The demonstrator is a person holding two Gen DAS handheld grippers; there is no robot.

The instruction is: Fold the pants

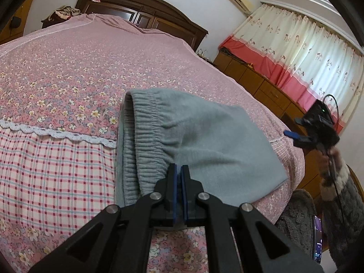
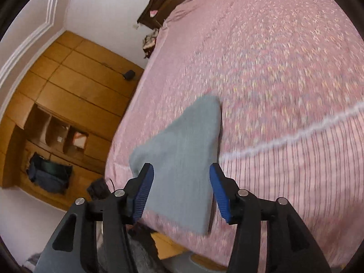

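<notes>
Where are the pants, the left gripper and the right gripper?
pants [image 1: 218, 141], left wrist view, flat grey cloth beside the waistband.
left gripper [image 1: 178, 170], left wrist view, tips of its closed jaws.
right gripper [image 2: 180, 170], right wrist view, gap between its open jaws.

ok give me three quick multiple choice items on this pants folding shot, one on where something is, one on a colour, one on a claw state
1. Where do the pants lie?
A. on the bedspread near the bed's corner
B. on the wooden cabinet
C. on the floor

2. What colour are the pants?
A. red
B. grey-blue
C. black

3. How does the left claw stand?
A. wide open above the pants
B. shut on the pants by the waistband
C. holding a curtain

Answers:
1 A, both views show the folded cloth resting on the pink floral cover by its corner.
2 B, the fabric is plain grey-blue.
3 B, its blue pads are pressed together with the fabric edge between them, while the right claw stands open, off the cloth.
</notes>
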